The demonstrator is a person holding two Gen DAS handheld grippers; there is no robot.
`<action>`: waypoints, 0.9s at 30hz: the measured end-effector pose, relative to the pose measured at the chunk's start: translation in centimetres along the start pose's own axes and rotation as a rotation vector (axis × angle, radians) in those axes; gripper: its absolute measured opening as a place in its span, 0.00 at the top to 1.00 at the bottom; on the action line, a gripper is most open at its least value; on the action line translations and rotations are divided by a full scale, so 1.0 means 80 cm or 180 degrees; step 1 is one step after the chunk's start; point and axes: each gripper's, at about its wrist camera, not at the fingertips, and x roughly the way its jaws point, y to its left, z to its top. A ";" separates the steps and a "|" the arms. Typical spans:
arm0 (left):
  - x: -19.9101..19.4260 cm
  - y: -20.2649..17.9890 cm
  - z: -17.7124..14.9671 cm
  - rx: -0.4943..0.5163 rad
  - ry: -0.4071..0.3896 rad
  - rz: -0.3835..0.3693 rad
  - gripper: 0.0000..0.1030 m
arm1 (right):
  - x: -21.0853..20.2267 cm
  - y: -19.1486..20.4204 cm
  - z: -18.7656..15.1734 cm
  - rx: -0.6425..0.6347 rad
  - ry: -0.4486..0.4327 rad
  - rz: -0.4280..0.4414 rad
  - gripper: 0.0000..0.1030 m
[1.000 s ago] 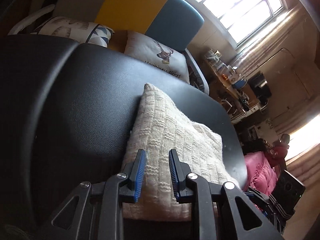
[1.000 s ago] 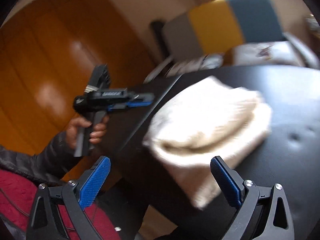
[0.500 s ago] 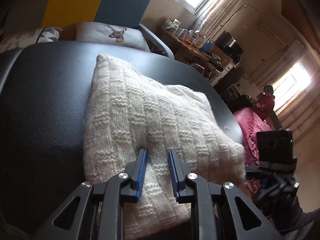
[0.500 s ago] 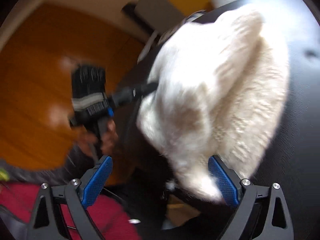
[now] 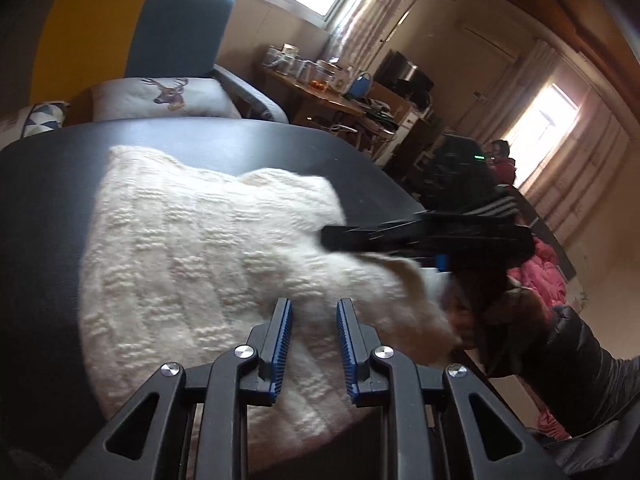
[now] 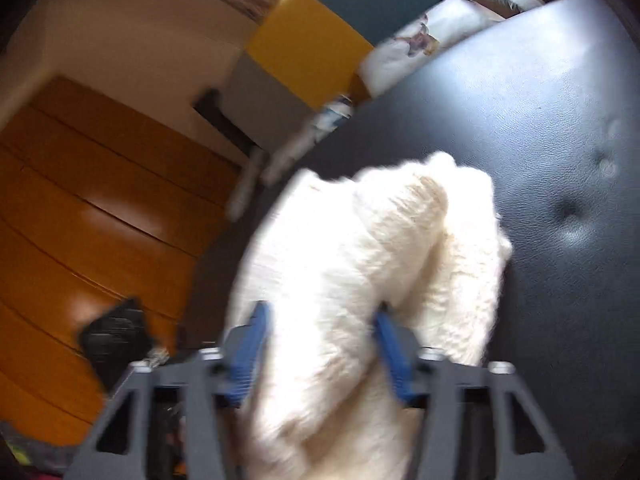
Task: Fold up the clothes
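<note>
A folded cream knitted sweater lies on a black padded table. My left gripper hovers just above the sweater's near edge, its blue pads a small gap apart with nothing between them. My right gripper has the sweater's thick folded edge between its blue pads, which press against the knit; this view is blurred. In the left wrist view the right gripper reaches in from the right over the sweater's edge.
A yellow and blue chair with a deer cushion stands behind the table. A cluttered desk is at the back right. Orange wooden panels lie left of the table.
My right gripper has moved onto the sweater's folded edge and narrowed around it. My left gripper has swung right over the sweater, its gap unchanged.
</note>
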 end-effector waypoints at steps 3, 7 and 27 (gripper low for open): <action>0.030 -0.012 -0.012 0.0228 0.0356 -0.0074 0.78 | -0.002 0.012 0.004 -0.0116 -0.0018 -0.0161 0.76; 0.059 -0.032 -0.037 0.0589 0.0660 0.0038 0.78 | -0.030 0.040 0.021 -0.0516 -0.0202 -0.0482 0.87; 0.120 -0.096 -0.028 0.0740 0.0749 -0.0226 0.78 | 0.002 -0.032 0.024 -0.0360 0.0069 -0.0793 0.86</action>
